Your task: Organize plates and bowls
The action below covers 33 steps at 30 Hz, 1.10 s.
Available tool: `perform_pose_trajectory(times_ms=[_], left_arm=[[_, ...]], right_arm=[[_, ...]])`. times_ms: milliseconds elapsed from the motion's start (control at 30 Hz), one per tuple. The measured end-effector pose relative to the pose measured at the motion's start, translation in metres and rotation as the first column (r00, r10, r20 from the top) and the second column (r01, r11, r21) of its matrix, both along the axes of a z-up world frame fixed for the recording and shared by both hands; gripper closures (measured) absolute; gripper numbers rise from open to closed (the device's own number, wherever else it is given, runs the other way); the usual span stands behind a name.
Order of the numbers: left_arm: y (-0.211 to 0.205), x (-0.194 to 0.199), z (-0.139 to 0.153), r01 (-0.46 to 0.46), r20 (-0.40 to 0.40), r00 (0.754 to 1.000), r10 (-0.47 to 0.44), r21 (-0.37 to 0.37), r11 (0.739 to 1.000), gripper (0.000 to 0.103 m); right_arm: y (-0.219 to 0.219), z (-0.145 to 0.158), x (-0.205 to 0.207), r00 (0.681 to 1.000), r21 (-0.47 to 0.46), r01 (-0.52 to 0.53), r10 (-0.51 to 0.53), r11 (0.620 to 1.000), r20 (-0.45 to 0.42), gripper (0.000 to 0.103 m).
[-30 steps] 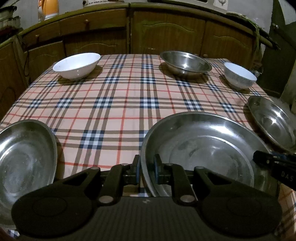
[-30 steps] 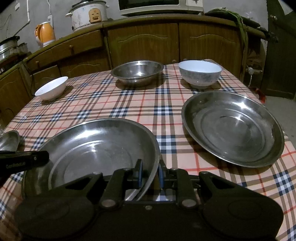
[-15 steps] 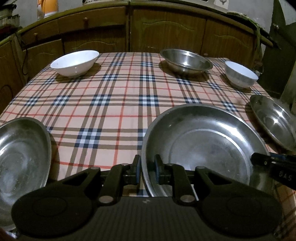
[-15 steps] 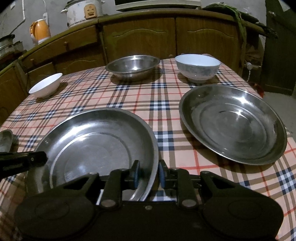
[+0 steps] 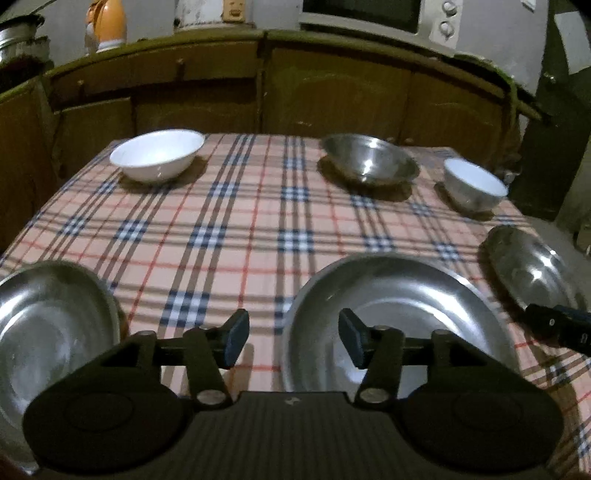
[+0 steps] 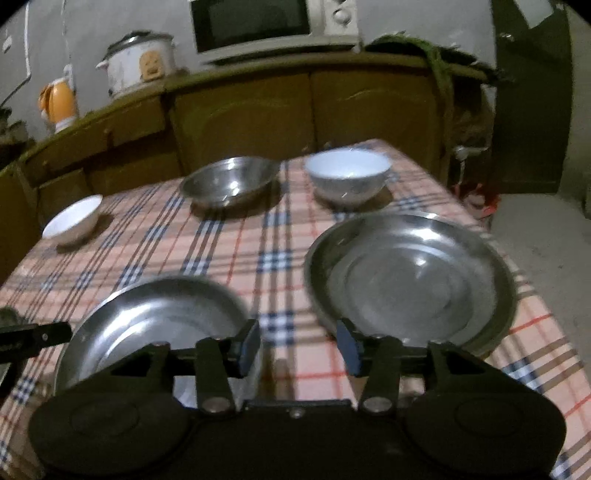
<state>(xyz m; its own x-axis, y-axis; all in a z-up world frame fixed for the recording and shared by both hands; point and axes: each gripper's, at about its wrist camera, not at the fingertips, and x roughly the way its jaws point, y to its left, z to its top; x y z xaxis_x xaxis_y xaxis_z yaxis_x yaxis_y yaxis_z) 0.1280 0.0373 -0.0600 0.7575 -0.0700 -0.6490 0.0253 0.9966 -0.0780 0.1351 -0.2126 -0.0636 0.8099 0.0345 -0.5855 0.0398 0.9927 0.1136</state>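
Three steel plates lie along the near side of the plaid table (image 5: 258, 229). My left gripper (image 5: 293, 341) is opening over the left rim of the middle plate (image 5: 402, 317); the rim runs between its pads, untouched. My right gripper (image 6: 298, 347) is opening too, with the right rim of that middle plate (image 6: 155, 325) beside its left pad. The left plate (image 5: 51, 332) and the right plate (image 6: 410, 284) lie flat. Farther back stand a wide white bowl (image 5: 157, 155), a steel bowl (image 5: 369, 162) and a small white bowl (image 6: 347, 175).
Wooden cabinets (image 5: 332, 96) close off the far side, carrying a microwave (image 6: 258, 26), a rice cooker (image 6: 140, 62) and an orange kettle (image 6: 59, 103). The table's right edge (image 6: 524, 280) drops to the floor just past the right plate.
Both grippers were shut on opposite rims of the middle plate; now both have opened and let it go. The right gripper has drawn back slightly, and the plate rests on the cloth.
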Motion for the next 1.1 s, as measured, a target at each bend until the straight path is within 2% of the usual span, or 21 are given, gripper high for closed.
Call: perform_pose_trajectory(times_ms=[200, 533, 733, 1100], left_arm=[[-0.026, 0.005, 0.014, 0.068, 0.025, 0.997, -0.067, -0.011, 0.998, 0.044], [-0.095, 0.030, 0.024, 0.191, 0.043, 0.981, -0.190, -0.024, 0.981, 0.042], [-0.131, 0.053, 0.015, 0.232, 0.012, 0.973, -0.232, -0.022, 0.972, 0.042], [-0.173, 0.092, -0.008, 0.270, -0.076, 0.959, -0.272, -0.026, 0.962, 0.043]], right_arm=[[-0.035, 0.012, 0.000, 0.997, -0.004, 0.075, -0.075, 0.997, 0.034, 0.036], [-0.106, 0.008, 0.011, 0.980, -0.005, 0.200, -0.200, 0.980, 0.005, 0.032], [-0.137, -0.002, 0.026, 0.968, 0.014, 0.249, -0.248, 0.968, -0.029, 0.032], [-0.166, -0.022, 0.054, 0.957, 0.052, 0.282, -0.277, 0.958, -0.084, 0.032]])
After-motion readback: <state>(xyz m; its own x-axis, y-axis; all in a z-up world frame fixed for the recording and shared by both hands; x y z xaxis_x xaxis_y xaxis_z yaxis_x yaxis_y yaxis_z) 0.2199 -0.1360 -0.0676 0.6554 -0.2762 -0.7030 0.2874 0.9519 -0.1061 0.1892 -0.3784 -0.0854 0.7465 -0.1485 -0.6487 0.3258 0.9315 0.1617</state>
